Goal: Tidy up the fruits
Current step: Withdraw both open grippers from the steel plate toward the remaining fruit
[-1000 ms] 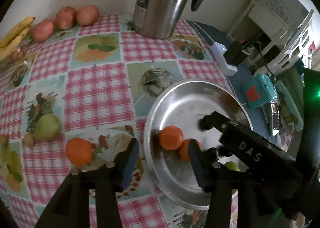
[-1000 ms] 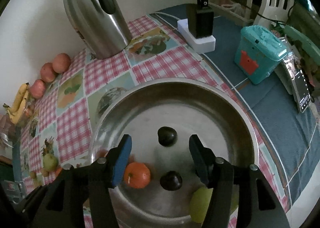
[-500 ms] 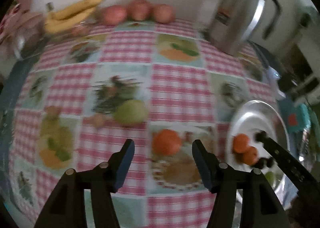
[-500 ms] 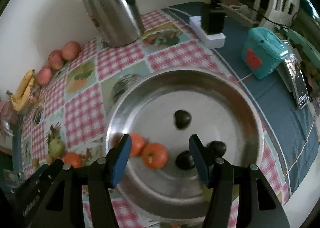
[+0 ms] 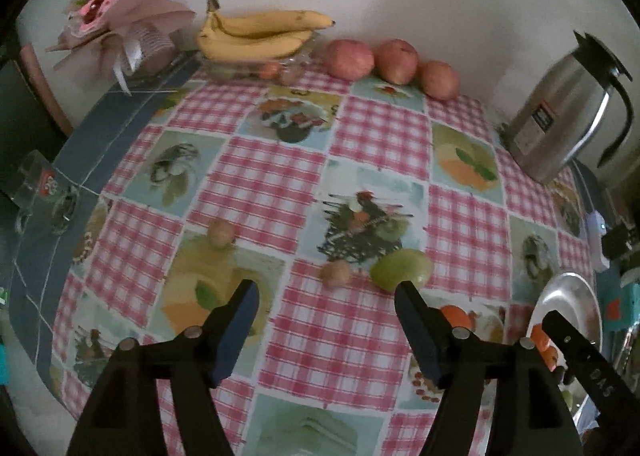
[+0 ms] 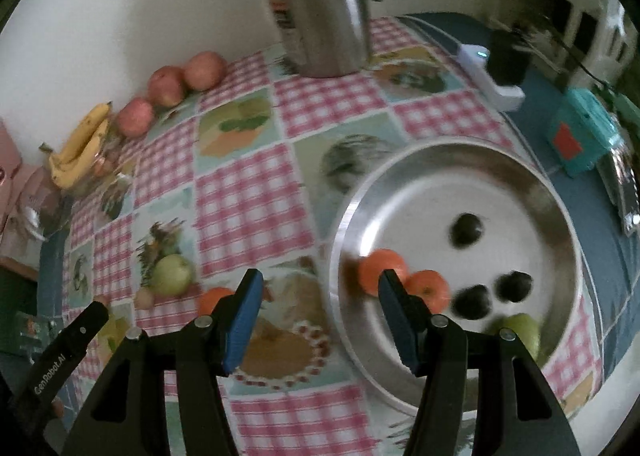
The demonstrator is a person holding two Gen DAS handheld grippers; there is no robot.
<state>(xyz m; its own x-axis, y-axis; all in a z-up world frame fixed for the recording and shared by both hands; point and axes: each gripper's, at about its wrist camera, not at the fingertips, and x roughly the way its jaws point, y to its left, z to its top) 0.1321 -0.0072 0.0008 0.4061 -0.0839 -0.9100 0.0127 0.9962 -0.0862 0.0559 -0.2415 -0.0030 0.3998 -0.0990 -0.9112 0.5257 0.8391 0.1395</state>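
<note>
Currently both grippers hang empty above the tabletop (image 5: pixel 280 184), jaws spread wide apart. Taking the steel bowl (image 6: pixel 560 216) as landmark: two oranges (image 6: pixel 380 270), three dark plums and a green fruit lie inside it. Just left of its rim sits a loose orange (image 5: pixel 454 316), then a green apple (image 5: pixel 402 270) and two small brown fruits farther left. Likely step: fetching the next fruit. The left gripper (image 5: pixel 326 324) should descend over one before closing.
</note>
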